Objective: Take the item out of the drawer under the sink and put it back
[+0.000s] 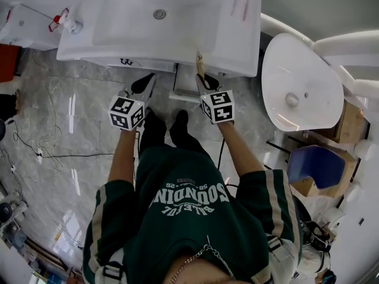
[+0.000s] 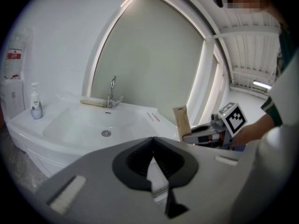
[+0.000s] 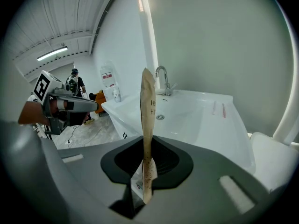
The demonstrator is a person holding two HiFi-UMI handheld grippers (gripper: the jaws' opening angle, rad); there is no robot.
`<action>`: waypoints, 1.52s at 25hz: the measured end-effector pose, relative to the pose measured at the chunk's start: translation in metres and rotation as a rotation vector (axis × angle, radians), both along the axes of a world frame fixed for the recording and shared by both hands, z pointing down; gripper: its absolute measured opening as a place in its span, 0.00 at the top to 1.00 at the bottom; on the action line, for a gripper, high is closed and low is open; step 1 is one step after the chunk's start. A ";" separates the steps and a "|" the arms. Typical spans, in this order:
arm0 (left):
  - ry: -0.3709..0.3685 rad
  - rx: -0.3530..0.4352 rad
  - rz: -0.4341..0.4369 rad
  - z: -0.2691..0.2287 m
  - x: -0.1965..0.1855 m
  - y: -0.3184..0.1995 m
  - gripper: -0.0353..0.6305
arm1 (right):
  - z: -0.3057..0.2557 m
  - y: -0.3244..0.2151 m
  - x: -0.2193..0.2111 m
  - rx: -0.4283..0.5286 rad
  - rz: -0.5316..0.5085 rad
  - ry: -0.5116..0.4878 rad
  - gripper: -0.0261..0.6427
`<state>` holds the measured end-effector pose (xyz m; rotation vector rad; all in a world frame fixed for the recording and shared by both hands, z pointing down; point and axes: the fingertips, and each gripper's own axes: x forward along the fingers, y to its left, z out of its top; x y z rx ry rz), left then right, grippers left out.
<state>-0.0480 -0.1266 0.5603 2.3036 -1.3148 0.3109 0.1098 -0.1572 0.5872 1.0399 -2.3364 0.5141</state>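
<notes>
While the person stood square to the sink, the right gripper had its fingers pinching the lower end of a flat brown paper packet. The packet stood upright above them, near the basin's front edge. The left gripper carried nothing, its fingers pressed together. The packet looked light, thin and floppy, likely to bend or slip, so a low hold flat on its two faces suited it. Below the basin a white drawer seemed to stick out slightly between the two grippers, and its opening looked narrow. A toilet crowded the right side; the floor gave more room on the left.
</notes>
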 end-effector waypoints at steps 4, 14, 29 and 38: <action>0.006 -0.019 0.001 0.010 0.000 0.001 0.87 | 0.019 0.005 -0.003 -0.026 -0.025 0.027 0.89; 0.016 -0.077 -0.030 0.036 -0.019 0.012 0.87 | 0.094 0.037 -0.019 -0.127 -0.158 0.163 0.89; 0.025 -0.157 -0.067 0.078 -0.040 0.030 0.87 | 0.215 0.023 -0.022 -0.261 -0.265 0.374 0.89; 0.021 -0.193 -0.084 0.104 -0.051 0.040 0.87 | 0.283 0.010 -0.002 -0.360 -0.229 0.483 0.89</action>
